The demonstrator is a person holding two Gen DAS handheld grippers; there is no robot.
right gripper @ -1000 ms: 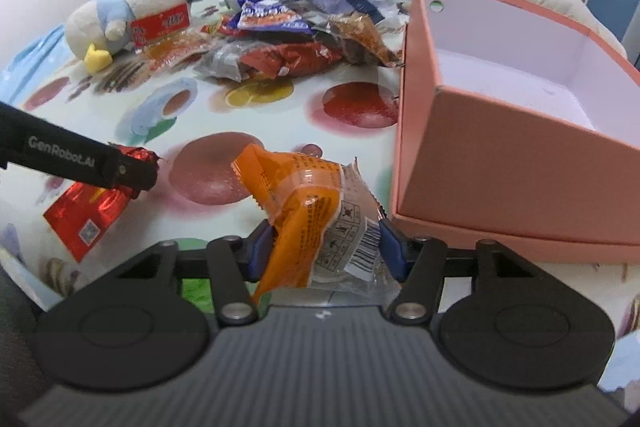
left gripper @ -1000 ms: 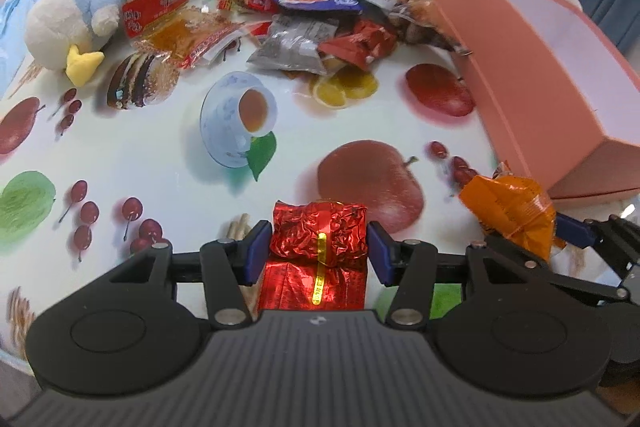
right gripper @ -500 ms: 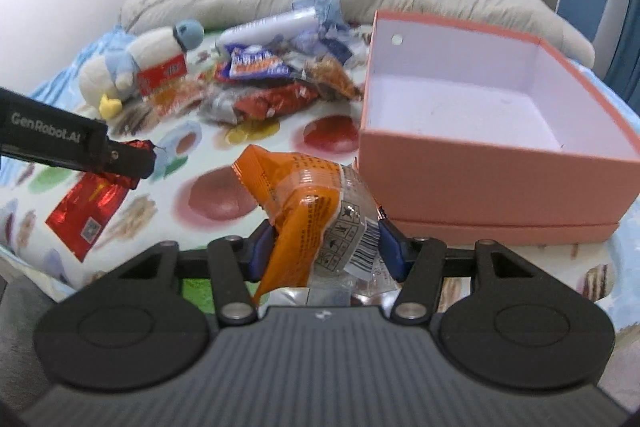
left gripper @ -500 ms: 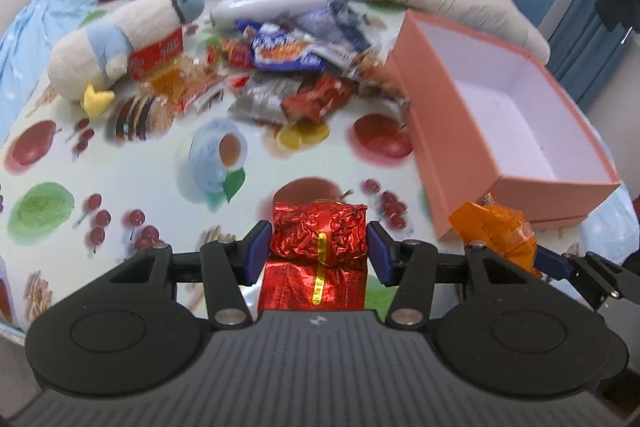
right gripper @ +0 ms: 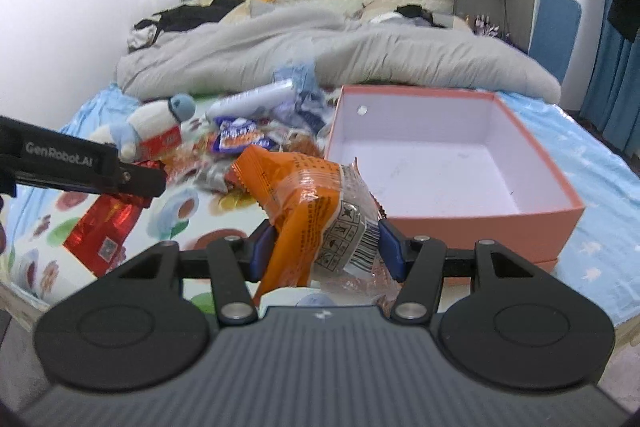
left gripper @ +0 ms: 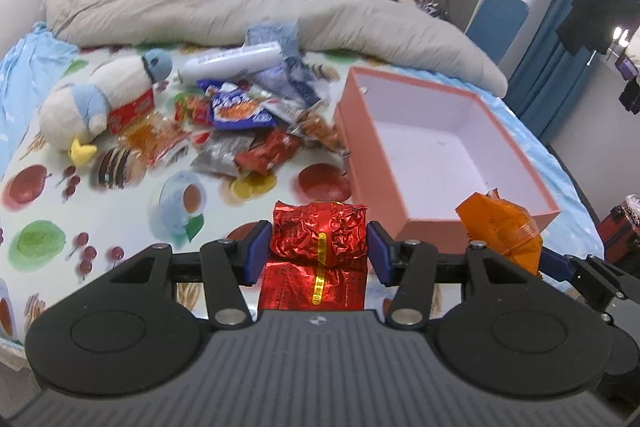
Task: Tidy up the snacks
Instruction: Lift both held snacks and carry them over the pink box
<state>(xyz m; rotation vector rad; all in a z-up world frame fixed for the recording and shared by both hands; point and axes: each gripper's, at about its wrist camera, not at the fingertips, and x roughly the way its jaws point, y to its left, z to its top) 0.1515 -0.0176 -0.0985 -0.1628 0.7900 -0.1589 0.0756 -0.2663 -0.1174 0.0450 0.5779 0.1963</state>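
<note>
Carrying step under way: the left gripper (left gripper: 319, 253) clamps a red foil packet (left gripper: 318, 261) and the right gripper (right gripper: 326, 247) an orange snack bag (right gripper: 308, 211), both held above the bed beside the empty pink box (right gripper: 480, 223). Next, each must clear the rim and release inside.

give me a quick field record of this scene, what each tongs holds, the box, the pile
left tongs: shut on red foil packet
right tongs: shut on orange snack packet
pink box: open, nothing visible inside, sits to the right of the pile
snack pile: loose wrappers on the fruit-print cloth, left of the box
plush penguin: lying at the pile's left edge
white tube: behind the pile
</note>
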